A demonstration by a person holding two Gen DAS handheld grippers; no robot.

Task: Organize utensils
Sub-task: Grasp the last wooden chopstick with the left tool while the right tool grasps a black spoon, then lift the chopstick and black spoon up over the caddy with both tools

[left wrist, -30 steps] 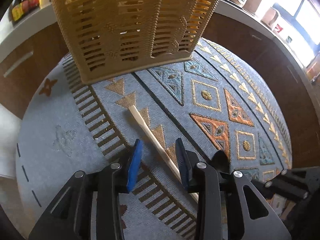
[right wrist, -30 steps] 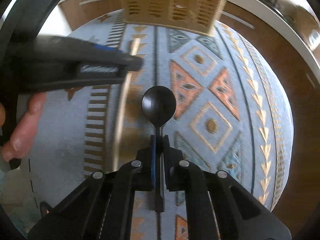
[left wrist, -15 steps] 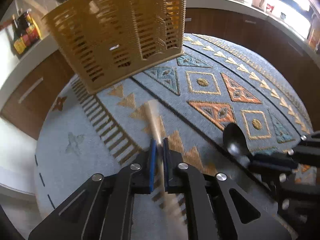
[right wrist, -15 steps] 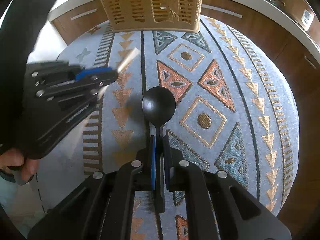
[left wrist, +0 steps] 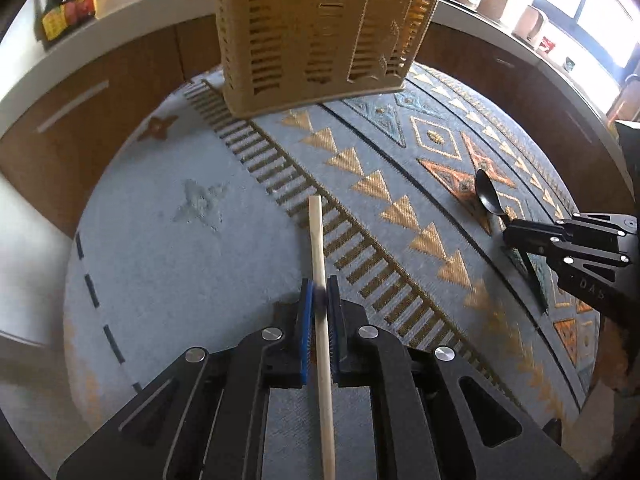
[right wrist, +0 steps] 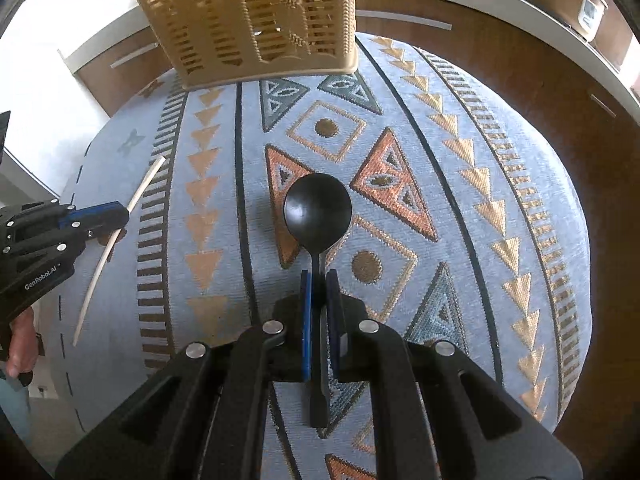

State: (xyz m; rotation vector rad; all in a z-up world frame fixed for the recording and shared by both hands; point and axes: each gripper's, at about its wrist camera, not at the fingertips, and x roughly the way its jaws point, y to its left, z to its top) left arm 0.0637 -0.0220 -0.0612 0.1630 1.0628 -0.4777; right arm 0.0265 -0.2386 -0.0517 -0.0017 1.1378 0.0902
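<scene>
Two hand-held grippers pinch chopstick [left wrist: 320,264] and spoon [right wrist: 318,216], both pointing toward basket [left wrist: 316,36].

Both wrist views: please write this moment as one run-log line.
left tongs: shut on chopstick | right tongs: shut on black spoon | basket: ahead on patterned cloth, not reached

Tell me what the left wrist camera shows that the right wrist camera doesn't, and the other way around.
Only the left wrist view shows the bottles on the counter and the bright window. Only the right wrist view shows the person's hand behind the left gripper. Both show the basket, the patterned cloth, the chopstick in the left gripper and the black spoon in the right gripper.
</scene>
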